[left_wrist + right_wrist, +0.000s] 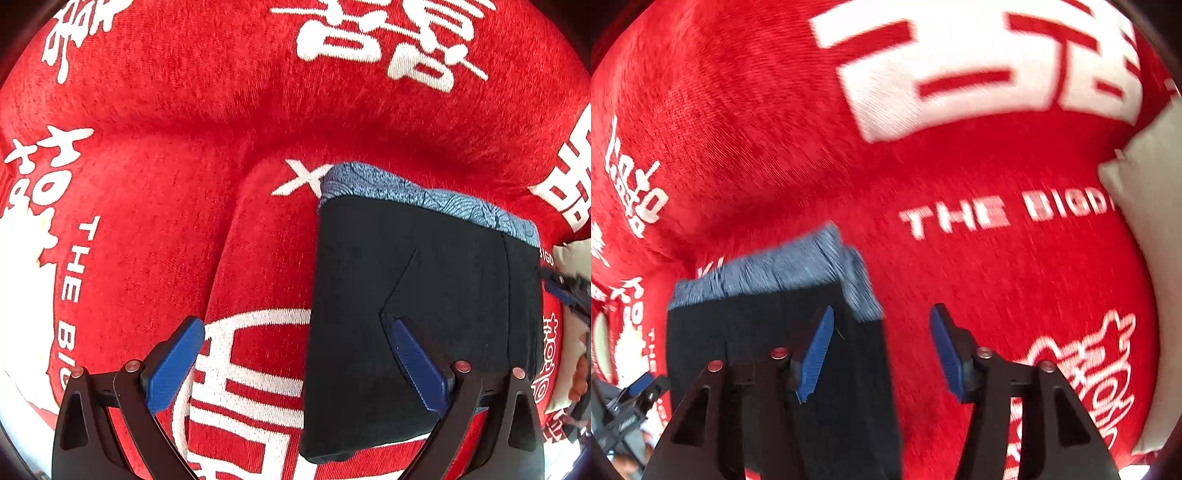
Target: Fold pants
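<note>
The pants (424, 277) lie folded into a compact black rectangle, with a blue patterned waistband (424, 192) showing along the far edge. My left gripper (293, 321) hangs open above the pants' left edge; its right finger (417, 365) is over the black cloth and its left finger (177, 365) over the red blanket. In the right wrist view the pants (757, 332) sit at lower left. My right gripper (882, 310) stands open over their right edge with nothing pinched between its pads. That view is blurred.
A red plush blanket (184, 110) with white lettering covers the whole surface and is rumpled into ridges behind the pants. A beige cushion (1145, 184) lies at the right. The other gripper shows at the frame edge (561, 291) (631, 398).
</note>
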